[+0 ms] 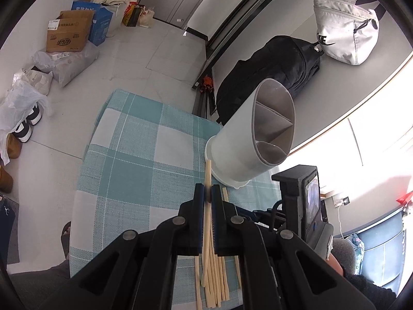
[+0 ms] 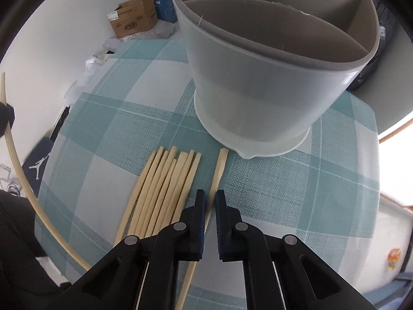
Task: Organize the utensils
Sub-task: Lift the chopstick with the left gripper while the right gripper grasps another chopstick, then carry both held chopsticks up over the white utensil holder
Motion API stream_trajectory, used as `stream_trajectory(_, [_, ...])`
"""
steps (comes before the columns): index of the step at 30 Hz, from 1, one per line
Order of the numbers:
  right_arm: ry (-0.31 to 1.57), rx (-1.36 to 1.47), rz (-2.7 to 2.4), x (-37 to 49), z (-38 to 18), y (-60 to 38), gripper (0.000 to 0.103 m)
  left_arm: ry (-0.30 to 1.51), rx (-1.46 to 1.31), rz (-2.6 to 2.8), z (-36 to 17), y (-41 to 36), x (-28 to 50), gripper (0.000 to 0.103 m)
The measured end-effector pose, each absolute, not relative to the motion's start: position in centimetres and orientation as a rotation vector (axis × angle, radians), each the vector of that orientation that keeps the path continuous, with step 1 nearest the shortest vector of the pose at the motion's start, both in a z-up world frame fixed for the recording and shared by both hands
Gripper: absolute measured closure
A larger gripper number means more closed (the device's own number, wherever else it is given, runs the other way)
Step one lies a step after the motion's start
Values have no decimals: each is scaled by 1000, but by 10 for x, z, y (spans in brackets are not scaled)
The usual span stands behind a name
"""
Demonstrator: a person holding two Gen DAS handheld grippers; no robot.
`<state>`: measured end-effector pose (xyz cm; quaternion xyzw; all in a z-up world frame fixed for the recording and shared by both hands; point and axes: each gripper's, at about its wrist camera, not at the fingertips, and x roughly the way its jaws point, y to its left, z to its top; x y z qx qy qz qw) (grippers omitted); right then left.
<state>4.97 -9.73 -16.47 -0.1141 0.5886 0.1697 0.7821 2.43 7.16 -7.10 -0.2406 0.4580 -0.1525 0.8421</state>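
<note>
A white utensil holder (image 1: 240,142) with a grey divided insert stands at the far side of the checked tablecloth (image 1: 134,155). In the left wrist view my left gripper (image 1: 207,193) is shut on one pale wooden chopstick (image 1: 207,173), whose tip points at the holder's base. Several more chopsticks (image 1: 216,279) lie on the cloth below it. In the right wrist view my right gripper (image 2: 211,199) points down, its pads closed against a single chopstick (image 2: 219,165) lying apart from the bundle (image 2: 165,186). The holder (image 2: 258,90) stands just beyond. The left-held chopstick (image 2: 15,160) shows at the left edge.
On the floor to the left are cardboard boxes (image 1: 67,31), plastic bags (image 1: 64,64) and shoes (image 1: 25,126). A black backpack (image 1: 271,69) and a white bag (image 1: 346,31) sit beyond the table's far edge. A person's dark sleeve (image 2: 15,245) shows at the lower left.
</note>
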Motion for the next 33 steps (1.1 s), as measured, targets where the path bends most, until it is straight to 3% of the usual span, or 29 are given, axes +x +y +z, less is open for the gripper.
stream_trajectory(10, [1313, -203, 422, 33, -159, -114, 98, 958, -496, -344, -66, 69, 21, 102])
stream_trajectory(19, [1249, -238, 426, 45, -159, -100, 88, 965, -496, -341, -68, 71, 23, 102])
stream_trajectory(23, [1217, -183, 446, 42, -156, -106, 99, 950, -474, -343, -63, 68, 24, 102])
stream_trajectory(33, [810, 38, 505, -1, -72, -160, 99, 917, -360, -365, -42, 46, 15, 102])
